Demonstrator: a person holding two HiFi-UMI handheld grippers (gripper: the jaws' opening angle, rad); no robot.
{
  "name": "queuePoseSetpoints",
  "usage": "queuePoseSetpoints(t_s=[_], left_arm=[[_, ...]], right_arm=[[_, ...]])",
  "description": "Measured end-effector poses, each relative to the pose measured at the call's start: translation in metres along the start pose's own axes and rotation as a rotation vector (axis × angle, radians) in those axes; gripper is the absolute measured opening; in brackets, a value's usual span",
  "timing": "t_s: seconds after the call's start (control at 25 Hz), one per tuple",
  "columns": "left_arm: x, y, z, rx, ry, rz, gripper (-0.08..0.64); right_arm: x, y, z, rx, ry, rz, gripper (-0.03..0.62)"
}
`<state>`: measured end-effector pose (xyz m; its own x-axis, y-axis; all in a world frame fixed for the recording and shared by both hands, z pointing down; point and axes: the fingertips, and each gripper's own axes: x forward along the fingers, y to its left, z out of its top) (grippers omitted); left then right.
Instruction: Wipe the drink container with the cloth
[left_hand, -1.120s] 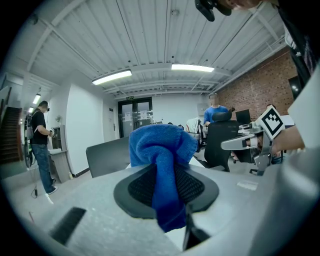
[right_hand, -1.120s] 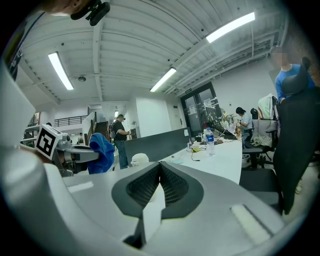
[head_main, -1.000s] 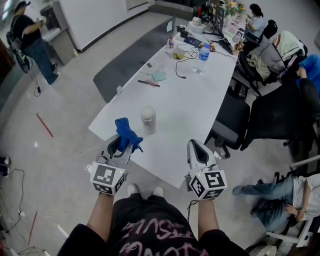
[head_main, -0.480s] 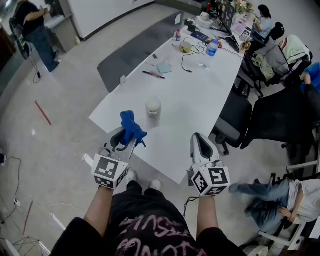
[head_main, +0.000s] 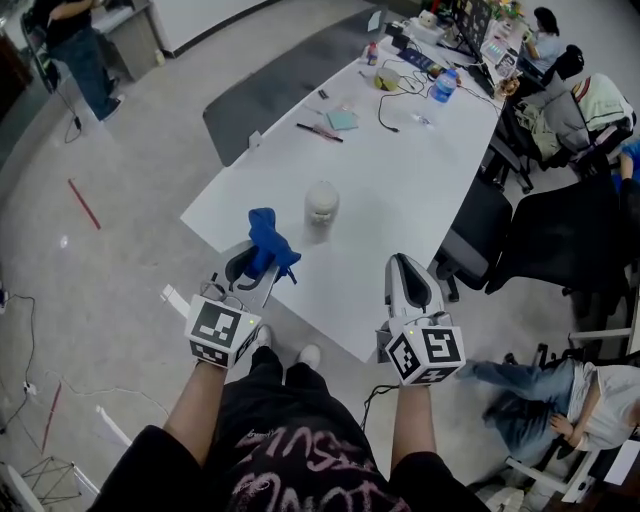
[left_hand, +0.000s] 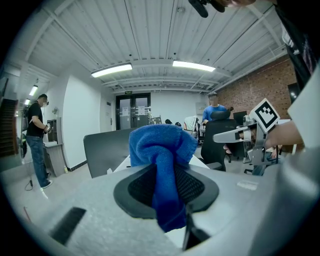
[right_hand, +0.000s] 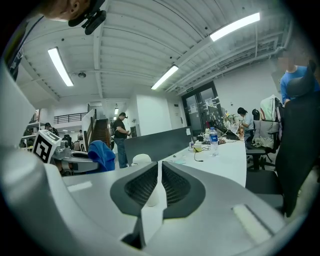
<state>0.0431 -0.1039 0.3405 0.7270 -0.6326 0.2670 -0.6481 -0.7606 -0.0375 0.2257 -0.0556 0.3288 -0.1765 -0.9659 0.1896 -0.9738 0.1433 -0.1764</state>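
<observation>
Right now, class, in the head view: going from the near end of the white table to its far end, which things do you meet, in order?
blue cloth → drink container → teal notepad → water bottle

Drink container (head_main: 322, 203) on worktop (head_main: 400, 190), near end. Cloth (head_main: 268, 240) just left-front of it, in left gripper (head_main: 258, 268) fingers. Right gripper (head_main: 405, 268) well right. Water bottle (head_main: 445, 85) far end.
</observation>
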Motion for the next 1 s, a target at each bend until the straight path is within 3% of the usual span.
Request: queuePoseSetpoints(t_s=[0.4,0.64,1.0], left_arm=[[0.004,0.012,-0.013,-0.024,0.006,-0.011,0.092],[0.011,0.016,-0.021,0.004,0.023,-0.024,0.092],[0.028,0.027,-0.038,-0.040,0.035,-0.033,0.092]], right_arm=[[0.018,0.015,-0.011,-0.004,0.031,0.012,0.026],[0.031,0.019,-0.016,-0.001,0.051,0.017,0.026],[0.056,0.019,-0.029,0.000,0.090,0.025,0.028]])
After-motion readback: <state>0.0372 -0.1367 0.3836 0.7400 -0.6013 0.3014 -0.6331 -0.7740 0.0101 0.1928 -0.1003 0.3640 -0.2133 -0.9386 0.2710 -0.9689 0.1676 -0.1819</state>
